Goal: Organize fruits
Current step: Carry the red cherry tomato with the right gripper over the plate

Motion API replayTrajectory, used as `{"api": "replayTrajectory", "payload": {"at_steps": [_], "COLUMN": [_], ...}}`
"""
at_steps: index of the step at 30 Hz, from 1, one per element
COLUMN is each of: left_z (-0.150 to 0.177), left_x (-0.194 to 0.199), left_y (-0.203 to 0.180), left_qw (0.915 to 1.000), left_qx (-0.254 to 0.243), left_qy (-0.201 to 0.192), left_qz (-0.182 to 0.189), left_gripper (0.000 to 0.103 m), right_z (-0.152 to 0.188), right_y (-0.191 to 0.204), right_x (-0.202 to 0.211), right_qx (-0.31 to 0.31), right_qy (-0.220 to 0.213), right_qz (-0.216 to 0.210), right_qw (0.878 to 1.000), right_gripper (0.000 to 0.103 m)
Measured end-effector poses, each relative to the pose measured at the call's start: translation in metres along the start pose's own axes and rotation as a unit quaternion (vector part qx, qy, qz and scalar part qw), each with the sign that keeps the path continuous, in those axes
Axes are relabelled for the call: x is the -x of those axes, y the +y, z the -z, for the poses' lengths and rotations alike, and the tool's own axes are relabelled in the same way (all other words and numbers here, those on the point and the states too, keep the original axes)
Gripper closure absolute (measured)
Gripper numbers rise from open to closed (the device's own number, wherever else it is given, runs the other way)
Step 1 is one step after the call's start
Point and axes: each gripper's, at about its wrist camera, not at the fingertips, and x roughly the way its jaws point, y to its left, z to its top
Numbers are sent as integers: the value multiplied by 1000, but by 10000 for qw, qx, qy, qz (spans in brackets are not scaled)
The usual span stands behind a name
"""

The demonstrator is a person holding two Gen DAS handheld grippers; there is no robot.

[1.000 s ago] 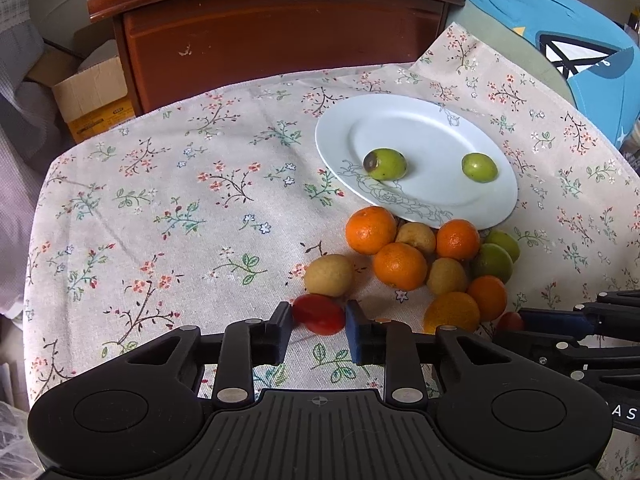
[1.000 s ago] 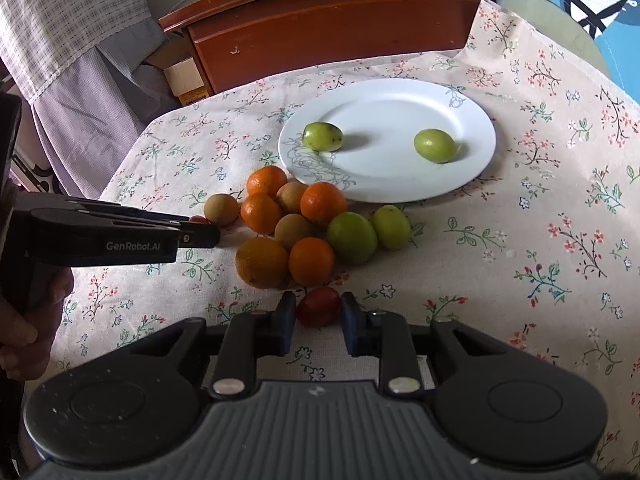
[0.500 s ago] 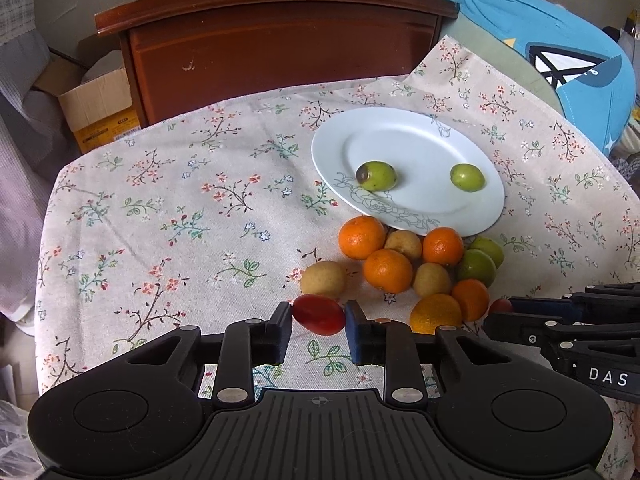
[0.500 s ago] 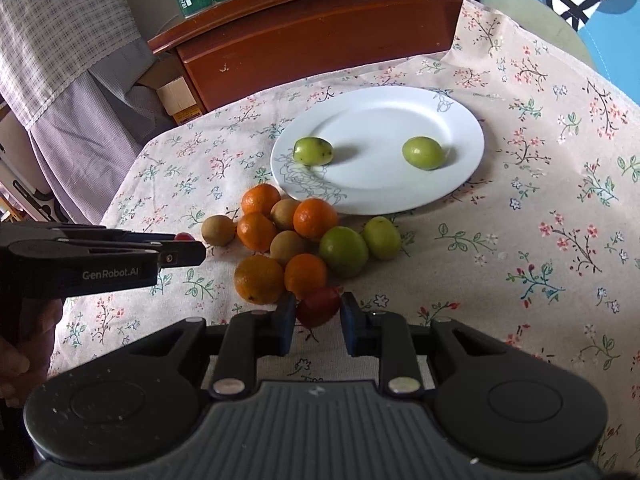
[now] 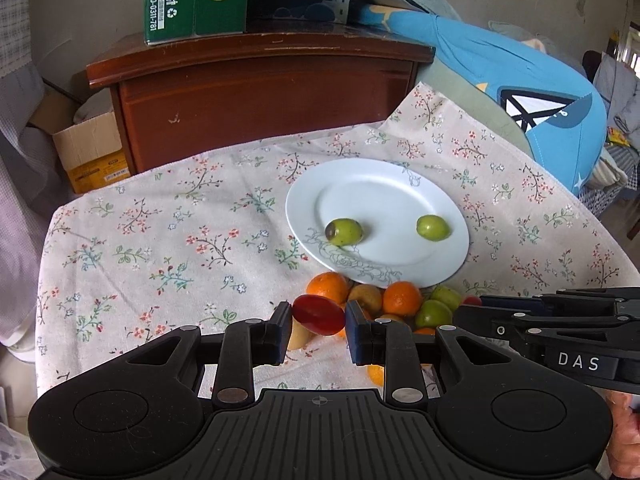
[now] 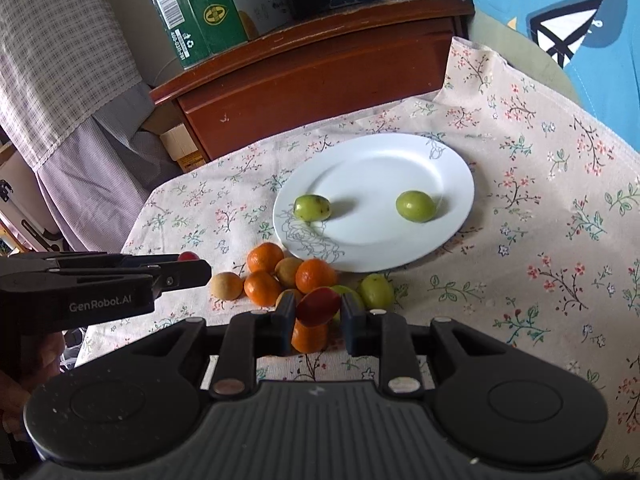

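Left wrist view: the left gripper (image 5: 319, 320) is clenched on a red fruit (image 5: 319, 314) at lower centre, above the pile of orange and green fruits (image 5: 401, 298) on the floral table (image 5: 168, 248). A white plate (image 5: 380, 196) mid-frame carries two green fruits (image 5: 344, 232). Right wrist view: the right gripper (image 6: 318, 310) grasps a second red fruit (image 6: 318, 307) at lower centre, over the same pile; the left gripper enters from the left edge.
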Motion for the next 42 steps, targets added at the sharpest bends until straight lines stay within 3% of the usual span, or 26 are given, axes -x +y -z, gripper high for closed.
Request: {"api": "replayTrajectory", "payload": {"at_steps": [10,22,42], "left_z": [-27,-57,-79], "left_x": [7,-16,-74], "left_y": [-9,-12,-10], "left_qw": [9992,9991,9999], "left_qx": [-6,43,28], "left_qy": [-329,-393,-105], "left_qz": [228,159,7], "left_gripper": [77,77,77], "right_z": [-32,-70,-88], "right_y": [-9,-26,-48], "right_x": [9,-4,-53], "right_qx": [-29,5,85], "right_qy": [-396,-590,-302], "right_qz": [-50,79,398], "right_qw": [9992,9982,9987], "right_gripper": [79,79,79]}}
